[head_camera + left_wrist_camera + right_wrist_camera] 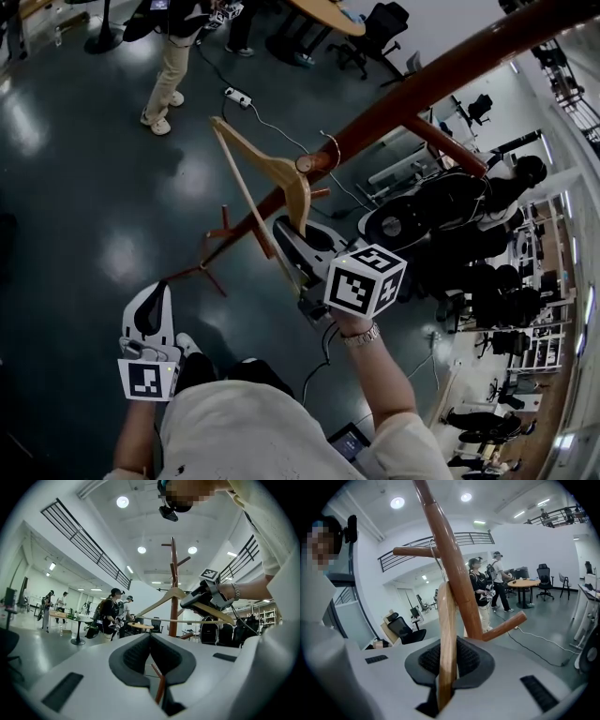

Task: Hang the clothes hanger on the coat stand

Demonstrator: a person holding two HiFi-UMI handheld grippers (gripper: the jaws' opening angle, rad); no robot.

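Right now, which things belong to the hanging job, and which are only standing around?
Job: clothes hanger, gripped by the right gripper; coat stand.
Standing around: left gripper, shut and empty; round table; power strip; office chair.

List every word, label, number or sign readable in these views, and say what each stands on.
No text can be read in any view.
right marker cube: black-and-white square patterns only, no letters or numbers.
left marker cube: the same kind of pattern, no text.
hanger and coat stand: bare wood, no print visible.
small screen near the bottom edge of the head view: too small to read.
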